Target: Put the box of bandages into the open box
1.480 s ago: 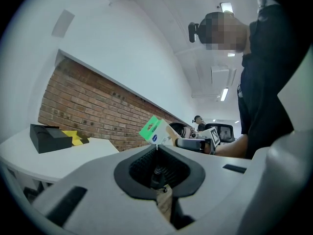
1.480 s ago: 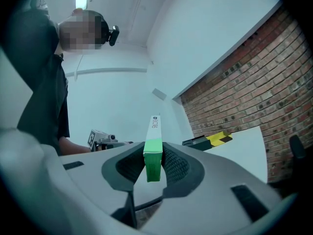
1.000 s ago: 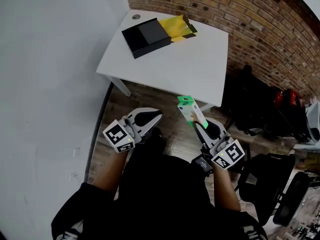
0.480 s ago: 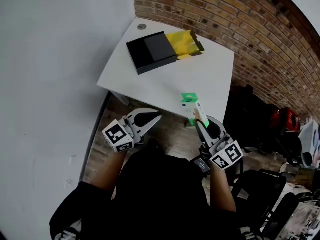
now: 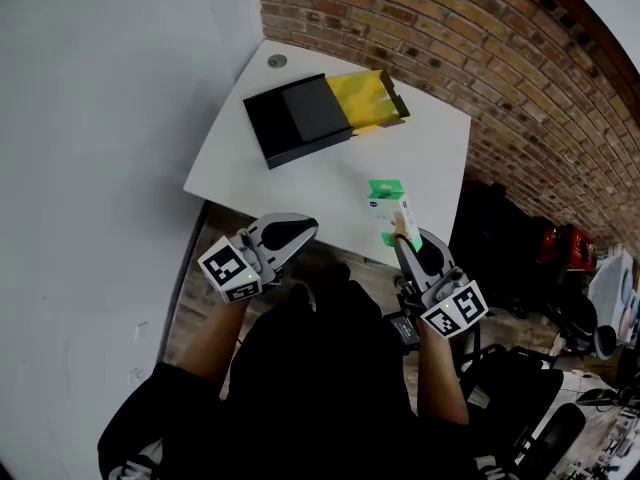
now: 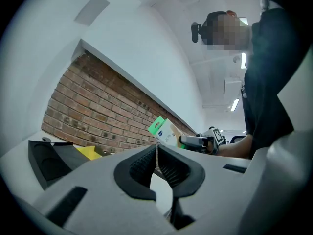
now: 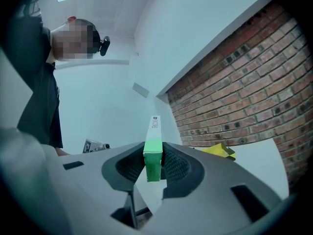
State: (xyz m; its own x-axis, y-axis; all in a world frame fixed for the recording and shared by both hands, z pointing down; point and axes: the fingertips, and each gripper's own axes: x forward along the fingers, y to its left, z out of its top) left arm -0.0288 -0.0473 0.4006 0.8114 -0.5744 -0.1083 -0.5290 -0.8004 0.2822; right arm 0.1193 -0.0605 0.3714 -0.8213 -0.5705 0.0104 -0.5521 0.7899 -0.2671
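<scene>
A green and white box of bandages (image 5: 390, 211) (image 7: 152, 143) (image 6: 166, 130) is clamped on edge in my right gripper (image 5: 402, 230) (image 7: 153, 166), held over the near edge of the white table (image 5: 420, 168). The open box (image 5: 318, 114), black with a yellow inside (image 5: 368, 100) (image 7: 219, 151), lies at the table's far side by the brick wall. My left gripper (image 5: 300, 230) (image 6: 156, 164) is shut and holds nothing, at the table's near left edge.
A round grommet (image 5: 276, 60) sits in the table's far left corner. A brick wall (image 5: 480, 48) runs behind the table. Dark chairs and bags (image 5: 540, 248) stand to the right on the floor.
Both grippers have moved forward toward the table; the bandage box, once over the floor, now hangs above the table's near edge. Jaws look unchanged.
</scene>
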